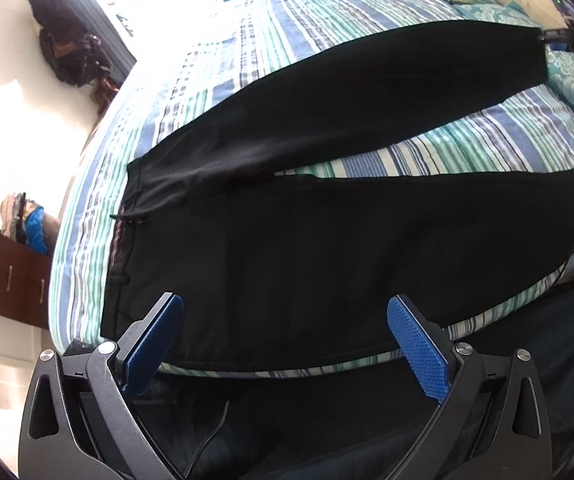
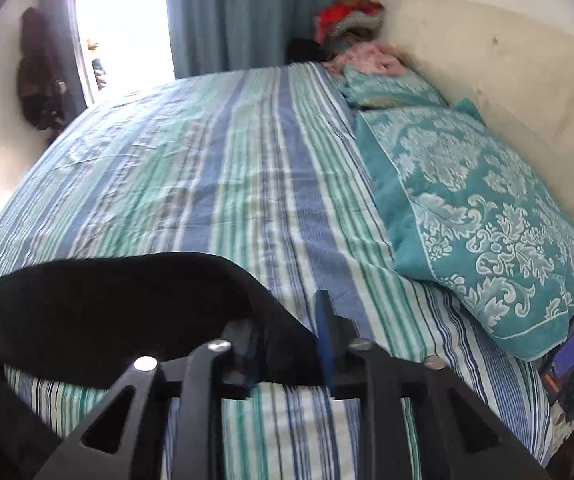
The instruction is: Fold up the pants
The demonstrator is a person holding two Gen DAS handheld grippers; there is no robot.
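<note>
One pair of black pants (image 1: 327,248) lies on one striped bed (image 1: 247,48), its two legs spread apart. Two grippers show, the left (image 1: 285,344) with two blue pads and the right (image 2: 287,344). There are two teal pillows (image 2: 487,216), one curtain (image 2: 247,12) and one brown dresser (image 1: 15,280).

A bed with a blue, green and white striped sheet (image 2: 223,184) fills mid-frame, teal patterned pillows (image 2: 483,216) and a cream headboard (image 2: 487,68) at right, blue curtains (image 2: 247,12) beside a glaring window (image 2: 123,20) on top, a brown dresser (image 1: 19,280) at left.
</note>
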